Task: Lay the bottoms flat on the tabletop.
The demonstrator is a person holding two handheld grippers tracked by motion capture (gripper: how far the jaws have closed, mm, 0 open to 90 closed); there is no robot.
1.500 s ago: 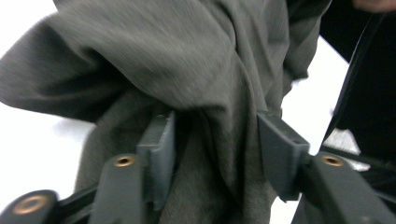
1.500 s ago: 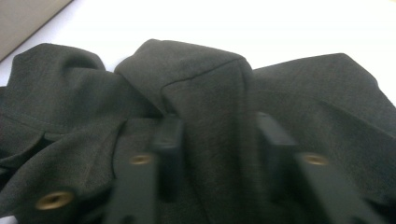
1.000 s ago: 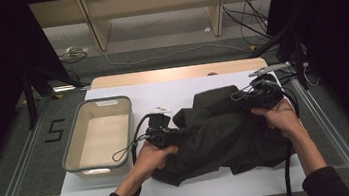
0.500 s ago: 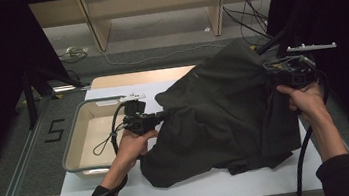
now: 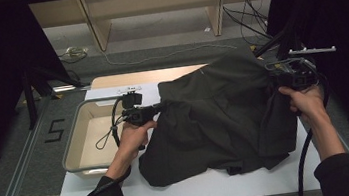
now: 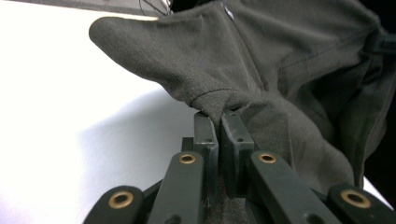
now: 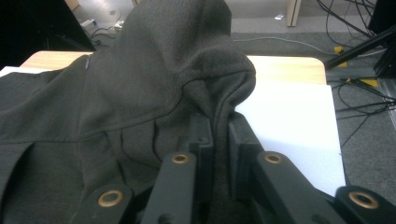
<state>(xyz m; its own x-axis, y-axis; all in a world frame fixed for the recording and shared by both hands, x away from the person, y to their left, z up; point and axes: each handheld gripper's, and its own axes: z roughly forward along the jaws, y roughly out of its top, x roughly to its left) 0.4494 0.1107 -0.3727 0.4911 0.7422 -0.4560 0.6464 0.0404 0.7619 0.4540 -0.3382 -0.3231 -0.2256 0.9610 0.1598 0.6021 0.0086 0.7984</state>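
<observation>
A dark olive-black garment (image 5: 218, 118) hangs stretched between my two grippers above the white table sheet (image 5: 173, 189), its lower hem resting on the sheet. My left gripper (image 5: 156, 109) is shut on the garment's left edge, beside the tub. In the left gripper view the jaws pinch a fold of the cloth (image 6: 219, 100), with my left gripper (image 6: 219, 119) just above the white sheet. My right gripper (image 5: 281, 81) is shut on the garment's right edge, held high at the table's right side. In the right gripper view the cloth (image 7: 177, 70) bunches over my right gripper (image 7: 219, 126).
A beige plastic tub (image 5: 76, 153) stands on the table's left part, with a cable loop inside it. A wooden board (image 5: 135, 77) lies at the table's far edge. Cables (image 5: 249, 23) run over the floor beyond. Dark curtains flank both sides.
Both grippers have lifted and pulled apart, spreading the bunched garment wide. The left one went toward the tub, the right one up and to the right.
</observation>
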